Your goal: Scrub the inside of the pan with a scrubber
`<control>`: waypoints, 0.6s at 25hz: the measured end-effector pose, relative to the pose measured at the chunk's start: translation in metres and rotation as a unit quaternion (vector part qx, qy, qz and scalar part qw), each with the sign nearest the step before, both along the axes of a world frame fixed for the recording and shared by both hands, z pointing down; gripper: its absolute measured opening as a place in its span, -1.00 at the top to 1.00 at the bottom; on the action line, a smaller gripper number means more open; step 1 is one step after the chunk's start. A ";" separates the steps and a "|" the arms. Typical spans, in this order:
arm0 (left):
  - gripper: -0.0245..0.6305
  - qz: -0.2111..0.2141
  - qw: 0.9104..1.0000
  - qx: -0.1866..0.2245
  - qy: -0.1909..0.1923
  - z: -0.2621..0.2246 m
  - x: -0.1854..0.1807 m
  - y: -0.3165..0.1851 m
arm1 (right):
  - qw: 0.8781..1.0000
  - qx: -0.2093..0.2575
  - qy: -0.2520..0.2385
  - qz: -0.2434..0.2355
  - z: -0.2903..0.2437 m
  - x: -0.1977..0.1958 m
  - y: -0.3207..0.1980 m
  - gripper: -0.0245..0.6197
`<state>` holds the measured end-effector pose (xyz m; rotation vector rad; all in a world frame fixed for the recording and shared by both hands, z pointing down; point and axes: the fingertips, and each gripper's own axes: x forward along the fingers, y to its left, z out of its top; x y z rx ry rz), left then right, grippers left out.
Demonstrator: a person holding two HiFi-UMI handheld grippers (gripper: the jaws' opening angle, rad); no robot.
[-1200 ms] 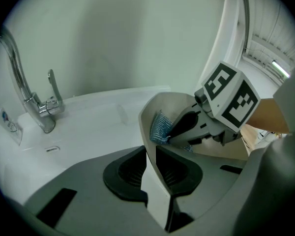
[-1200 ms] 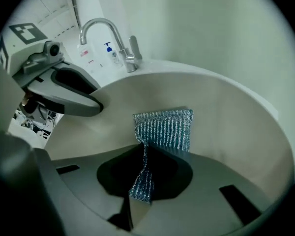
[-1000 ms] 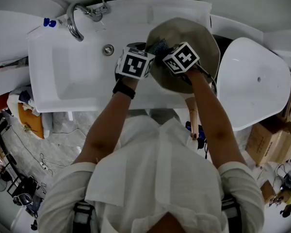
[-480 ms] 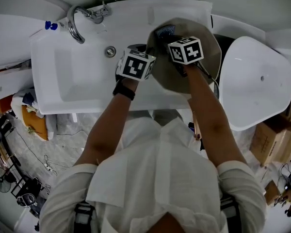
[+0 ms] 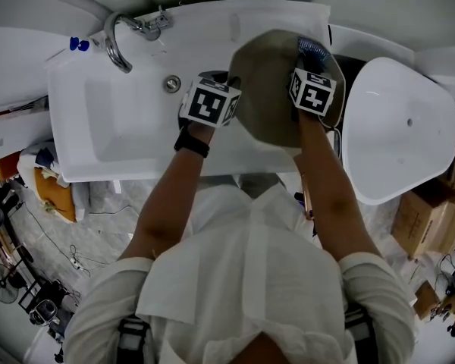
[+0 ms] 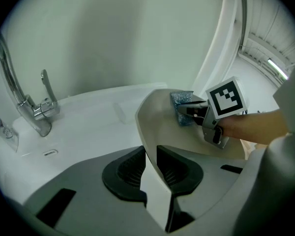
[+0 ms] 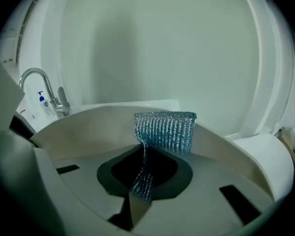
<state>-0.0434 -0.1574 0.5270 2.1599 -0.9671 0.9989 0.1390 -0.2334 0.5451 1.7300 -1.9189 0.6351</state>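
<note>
Moved: right hand-held gripper carried the scrubber from the pan's middle-left across to its far right rim; left hand-held gripper and pan stayed put.
Pan: held tilted over the right end of the sink, its inside toward the scrubber.
Left grip: jaws narrow, clamped on the pan's rim wall.
Right grip: jaws nearly together, pinching the scrubber's lower fold; the rest stands free against the pan wall.
Handling: pan looks stiff and smooth, probably slippery when wet, so hold it at the rim. Scrubber is light, soft mesh; pinch one edge and press with the flat.
</note>
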 end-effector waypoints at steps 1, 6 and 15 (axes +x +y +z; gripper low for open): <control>0.68 0.004 1.000 -0.001 -0.002 0.000 0.000 0.000 | 1.000 0.005 -0.002 0.002 0.001 -0.002 -0.001 0.82; 0.65 0.017 1.000 -0.001 -0.007 0.000 0.002 0.000 | 0.993 0.005 -0.058 -0.098 0.002 -0.053 -0.016 0.82; 0.63 0.018 1.000 0.000 -0.003 0.000 0.002 0.000 | 0.895 -0.092 -0.230 -0.370 -0.003 -0.171 0.056 0.82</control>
